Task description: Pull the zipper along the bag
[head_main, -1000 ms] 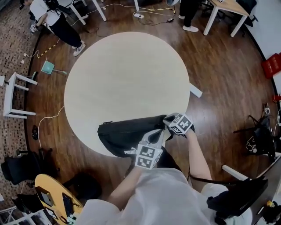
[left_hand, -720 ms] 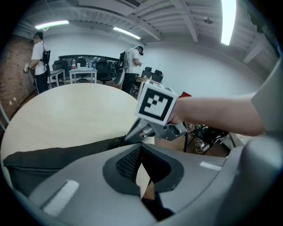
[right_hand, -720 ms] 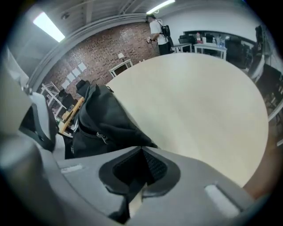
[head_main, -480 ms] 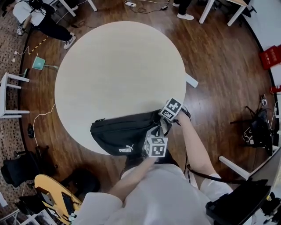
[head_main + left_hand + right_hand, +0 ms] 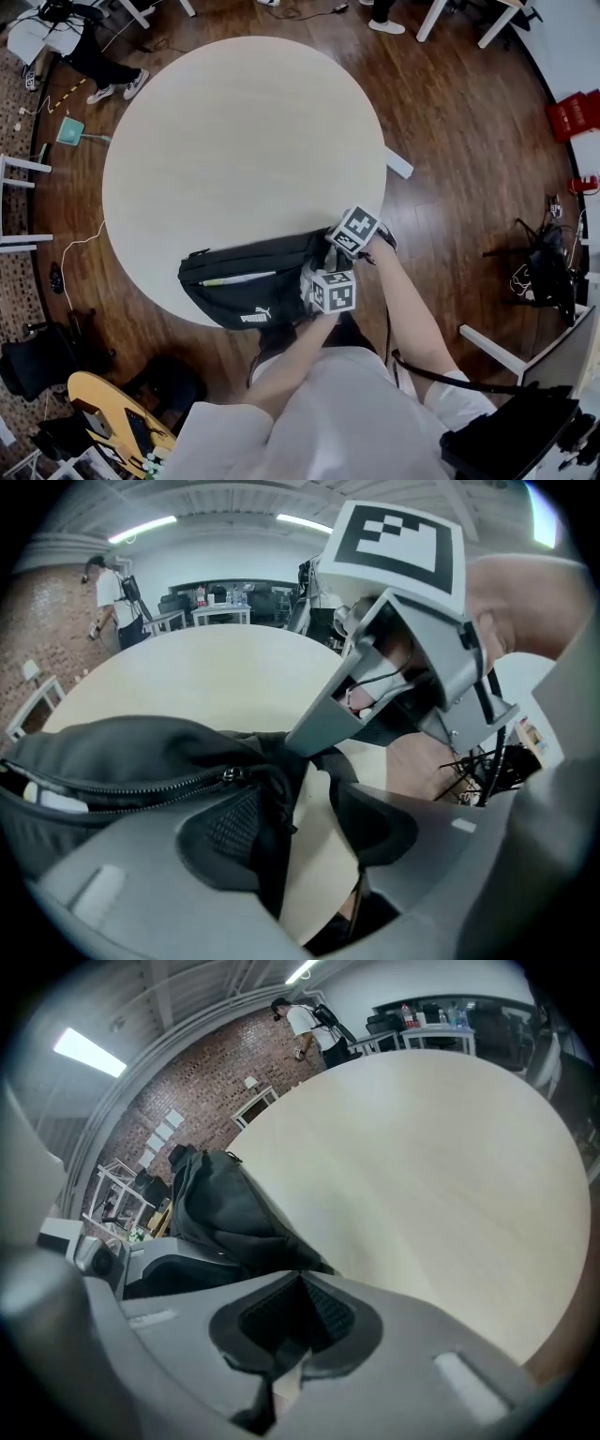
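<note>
- Bag (image 5: 246, 298): it is lying on the near edge of the table (image 5: 244, 131), right in front of you, long side running left to right.
- Zipper (image 5: 122, 794): it is gaping along most of the top, and in the head view something pale is showing through the slit. Its pull (image 5: 228, 775) is sitting at the right end of the track.
- Your left tongs (image 5: 300, 822): the jaws have just been spreading and are now standing wide. Only bare tabletop and a bit of black strap are showing between them, and nothing is pinched.
- Your right tongs (image 5: 300, 1321), further right: the pads are pressing together, apparently pinching the bag's right-end fabric.
- Progress, as I'm judging it: the run along the bag is looking done or nearly so. What seems left is letting go with the right.
- Surface: the table is round, pale and matte.
- Room: a person (image 5: 89, 61) is standing far left, dark wood floor (image 5: 469, 150) is showing all around, and a red box (image 5: 574, 114) is sitting far right.
</note>
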The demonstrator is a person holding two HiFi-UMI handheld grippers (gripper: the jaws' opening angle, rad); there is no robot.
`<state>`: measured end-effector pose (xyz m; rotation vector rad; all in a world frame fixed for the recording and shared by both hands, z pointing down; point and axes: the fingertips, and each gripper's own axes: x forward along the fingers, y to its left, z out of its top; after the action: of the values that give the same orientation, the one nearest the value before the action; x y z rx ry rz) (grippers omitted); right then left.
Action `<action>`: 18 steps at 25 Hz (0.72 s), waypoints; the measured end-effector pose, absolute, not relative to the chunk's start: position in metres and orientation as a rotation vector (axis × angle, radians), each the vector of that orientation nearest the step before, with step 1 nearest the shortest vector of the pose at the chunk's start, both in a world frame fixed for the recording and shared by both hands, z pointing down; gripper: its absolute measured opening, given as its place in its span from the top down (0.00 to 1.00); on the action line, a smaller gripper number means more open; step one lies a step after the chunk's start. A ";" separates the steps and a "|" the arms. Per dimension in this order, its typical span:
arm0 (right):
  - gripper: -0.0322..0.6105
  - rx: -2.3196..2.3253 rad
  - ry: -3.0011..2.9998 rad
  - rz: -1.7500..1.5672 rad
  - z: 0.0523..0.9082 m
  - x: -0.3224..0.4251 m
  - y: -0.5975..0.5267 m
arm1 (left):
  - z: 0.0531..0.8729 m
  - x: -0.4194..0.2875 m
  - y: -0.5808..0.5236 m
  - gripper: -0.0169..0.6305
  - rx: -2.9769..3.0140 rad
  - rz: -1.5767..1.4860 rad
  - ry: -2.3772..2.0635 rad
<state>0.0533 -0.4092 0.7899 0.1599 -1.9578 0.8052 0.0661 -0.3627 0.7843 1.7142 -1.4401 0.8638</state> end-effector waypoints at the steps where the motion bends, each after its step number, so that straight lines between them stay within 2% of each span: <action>1: 0.96 0.165 -1.962 0.800 0.789 0.053 -0.410 | 0.785 0.063 -0.363 0.57 1.712 0.886 -1.470; 5: 0.96 0.175 -1.968 0.794 0.789 0.054 -0.410 | 0.785 0.053 -0.362 0.75 1.743 0.918 -1.518; 8: 0.96 0.171 -1.969 0.800 0.790 0.056 -0.410 | 0.782 0.054 -0.361 0.83 1.780 0.888 -1.472; 13: 0.96 0.177 -1.966 0.800 0.791 0.057 -0.412 | 0.765 0.060 -0.356 0.90 1.841 0.795 -1.359; 18: 0.96 0.204 -1.950 0.768 0.792 0.056 -0.411 | 0.728 0.071 -0.332 0.90 1.944 0.732 -1.231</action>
<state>0.0563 -0.4110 0.7921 0.2036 -1.9495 0.7679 0.0712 -0.3319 0.7277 1.9444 -1.2309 0.7317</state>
